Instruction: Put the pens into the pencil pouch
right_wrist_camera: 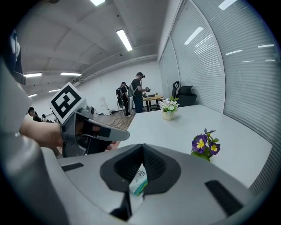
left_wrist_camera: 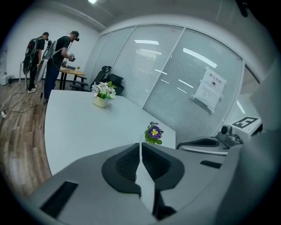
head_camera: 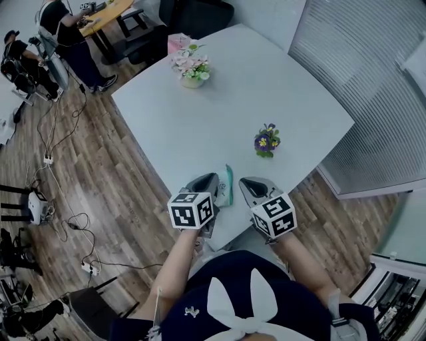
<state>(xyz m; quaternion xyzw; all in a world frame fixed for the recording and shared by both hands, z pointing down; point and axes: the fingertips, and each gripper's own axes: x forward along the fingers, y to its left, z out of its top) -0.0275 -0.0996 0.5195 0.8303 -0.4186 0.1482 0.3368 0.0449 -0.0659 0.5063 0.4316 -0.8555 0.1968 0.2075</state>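
The pencil pouch (head_camera: pixel 227 184), teal and white, lies near the front edge of the white table (head_camera: pixel 219 106), between my two grippers. My left gripper (head_camera: pixel 205 181) hovers just left of it, jaws shut with nothing between them; in the left gripper view its fingertips (left_wrist_camera: pixel 140 148) meet over bare tabletop. My right gripper (head_camera: pixel 251 186) hangs just right of the pouch, also shut and holding nothing. In the right gripper view a strip of the pouch (right_wrist_camera: pixel 138 181) shows on the table through the gap behind its closed tips (right_wrist_camera: pixel 142 148). No pens are in view.
A pot of purple flowers (head_camera: pixel 266 141) stands at the table's right, and a pot of white and pink flowers (head_camera: pixel 192 66) at the far side beside a pink box (head_camera: pixel 178 42). Blinds on a glass wall (head_camera: pixel 373 100) run along the right. People work at a far desk (head_camera: pixel 100 16); cables lie on the wooden floor.
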